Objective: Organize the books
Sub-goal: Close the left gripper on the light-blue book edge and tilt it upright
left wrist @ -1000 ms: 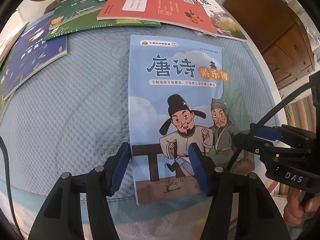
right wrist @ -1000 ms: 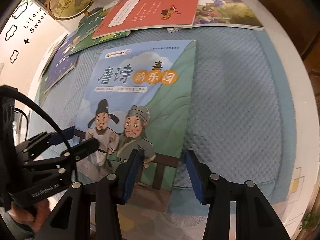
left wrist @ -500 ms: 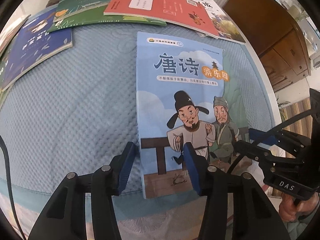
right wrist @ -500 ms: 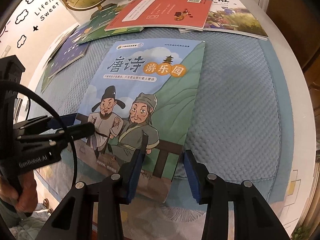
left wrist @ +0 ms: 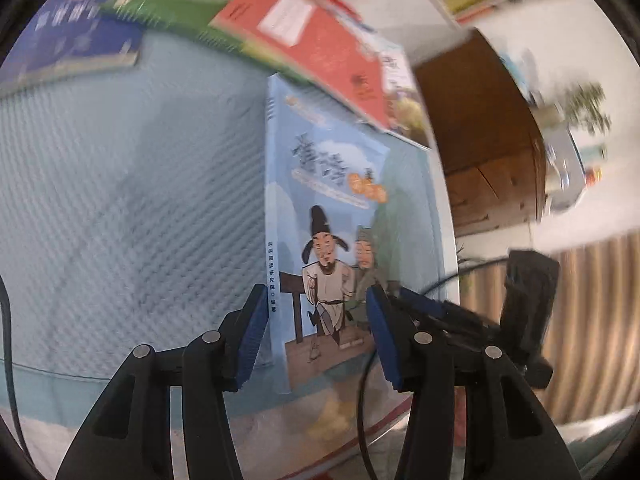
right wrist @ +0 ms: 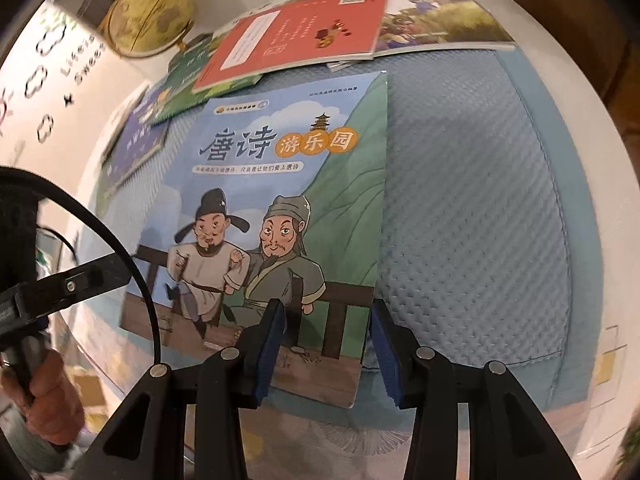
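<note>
A light blue picture book with two cartoon men on its cover (left wrist: pixel 340 216) (right wrist: pixel 288 200) is over the blue quilted mat (left wrist: pixel 132 200) (right wrist: pixel 472 208). In the left wrist view its spine edge is tilted up off the mat. My left gripper (left wrist: pixel 316 328) straddles the book's near left corner, jaws apart, and does not clamp it. My right gripper (right wrist: pixel 326 344) straddles the near right corner, jaws apart too. Each gripper shows in the other's view: the right gripper (left wrist: pixel 520 304) and the left gripper (right wrist: pixel 60 292).
More books lie at the mat's far edge: a red one (left wrist: pixel 312 40) (right wrist: pixel 296 36), a green one (left wrist: pixel 176 0) (right wrist: pixel 184 76), a dark blue one (left wrist: pixel 76 40) (right wrist: pixel 136 144), and an illustrated one (right wrist: pixel 440 20). A globe (right wrist: pixel 152 20) stands behind. A wooden cabinet (left wrist: pixel 480 140) is right.
The book's left spine edge has tilted up off the mat and the left wrist view has swung right, blurred. Both grippers have closed in on the book's near corners.
</note>
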A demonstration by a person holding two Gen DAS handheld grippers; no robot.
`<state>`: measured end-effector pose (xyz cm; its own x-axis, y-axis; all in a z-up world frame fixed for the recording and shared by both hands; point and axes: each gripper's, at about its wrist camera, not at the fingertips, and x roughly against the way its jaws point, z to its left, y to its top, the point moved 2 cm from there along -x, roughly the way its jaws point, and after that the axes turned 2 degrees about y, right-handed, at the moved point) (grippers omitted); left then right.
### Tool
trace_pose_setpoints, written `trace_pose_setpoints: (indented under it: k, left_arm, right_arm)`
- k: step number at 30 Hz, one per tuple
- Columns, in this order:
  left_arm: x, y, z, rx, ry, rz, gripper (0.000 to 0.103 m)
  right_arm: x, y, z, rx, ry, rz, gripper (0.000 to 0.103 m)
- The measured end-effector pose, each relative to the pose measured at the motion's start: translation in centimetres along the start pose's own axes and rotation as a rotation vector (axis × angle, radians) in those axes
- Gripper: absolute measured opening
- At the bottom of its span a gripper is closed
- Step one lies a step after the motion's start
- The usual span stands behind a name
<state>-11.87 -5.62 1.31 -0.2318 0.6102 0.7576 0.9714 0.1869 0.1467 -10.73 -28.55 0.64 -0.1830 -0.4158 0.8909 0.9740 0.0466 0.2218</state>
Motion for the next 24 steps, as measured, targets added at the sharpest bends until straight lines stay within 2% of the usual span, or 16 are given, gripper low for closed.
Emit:
trace_pose_setpoints:
  k: [4, 6, 8, 11, 12, 14, 15, 16, 18, 20, 21, 22, 24]
  left_arm:
    - [-2.7, -0.2, 1.7, 0.117, -0.063, 0.067, 0.042]
    - [-2.9, 0.2, 1.0, 0.099, -0.054, 0.059, 0.040]
    - [-2.8, -0.1, 0.1, 0.070, -0.045, 0.052, 0.028]
    - [-2.0, 0.3, -0.9, 0.082, -0.123, 0.050, 0.022]
    - [-2.0, 0.4, -1.2, 0.075, -0.117, 0.041, 0.022]
    - [-3.1, 0.8, -1.4, 0.042, -0.035, 0.039, 0.022]
    - [-3.7, 0.9, -1.3, 0.050, -0.006, 0.049, 0.022]
    - [-4.4, 1.0, -0.8, 0.087, -0.011, 0.065, 0.022]
    - [-4.4, 1.2, 0.0, 0.163, -0.099, 0.073, 0.020]
    - [-3.9, 1.7, -0.3, 0.227, -0.221, 0.084, 0.018]
    - [-3.7, 1.9, -0.5, 0.250, -0.264, 0.090, 0.018]
    - [-3.6, 2.3, -0.9, 0.262, -0.303, 0.098, 0.018]
    - [-3.7, 2.7, -1.5, 0.268, -0.338, 0.113, 0.018]
  right_arm:
    - [0.0, 0.0, 0.0, -0.011, 0.008, -0.009, 0.045]
    - [0.1, -0.1, -0.2, -0.022, 0.015, -0.016, 0.045]
    - [0.5, -0.2, -0.7, -0.042, 0.029, -0.018, 0.045]
    - [1.2, 0.0, -1.7, -0.129, 0.115, -0.016, 0.045]
    - [1.4, 0.0, -2.2, -0.160, 0.156, -0.016, 0.045]
    - [1.1, 0.0, -3.3, -0.245, 0.240, -0.002, 0.045]
    - [0.8, -0.1, -3.6, -0.266, 0.253, 0.009, 0.045]
    - [0.5, -0.1, -3.9, -0.292, 0.266, 0.020, 0.045]
    - [0.8, 0.0, -4.0, -0.297, 0.267, 0.018, 0.046]
    - [1.3, 0.0, -4.3, -0.292, 0.262, 0.028, 0.046]
    - [1.3, -0.1, -4.4, -0.302, 0.272, 0.034, 0.049]
    - [1.4, -0.3, -4.8, -0.322, 0.297, 0.039, 0.053]
    - [1.4, -0.7, -5.9, -0.365, 0.360, 0.041, 0.056]
